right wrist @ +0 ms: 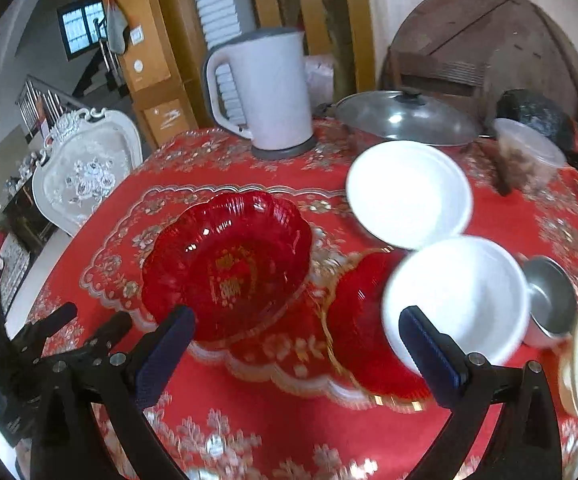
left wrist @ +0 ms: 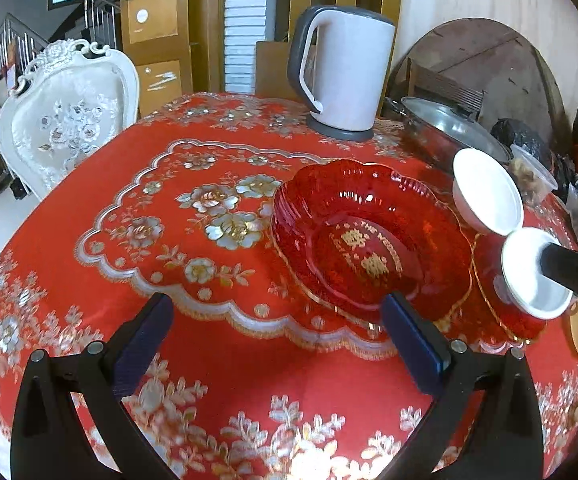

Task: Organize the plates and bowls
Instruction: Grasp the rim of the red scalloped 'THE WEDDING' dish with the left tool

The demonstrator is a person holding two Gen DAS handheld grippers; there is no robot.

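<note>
Your left gripper (left wrist: 277, 330) gaping wide over the tablecloth (left wrist: 89, 280), empty, red bowl (left wrist: 369, 236) just ahead, your right gripper (right wrist: 297, 344) equally wide, white bowl (right wrist: 461, 292) by its right finger, resting on a red plate (right wrist: 357, 328).

Left claw (left wrist: 277, 334) hangs level with its fingers spread wide, gripping nothing; right claw (right wrist: 297, 354) likewise gapes wide, empty

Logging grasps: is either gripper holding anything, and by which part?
Nothing is held: the left gripper and right gripper are both open; the white bowl is not clamped.
</note>
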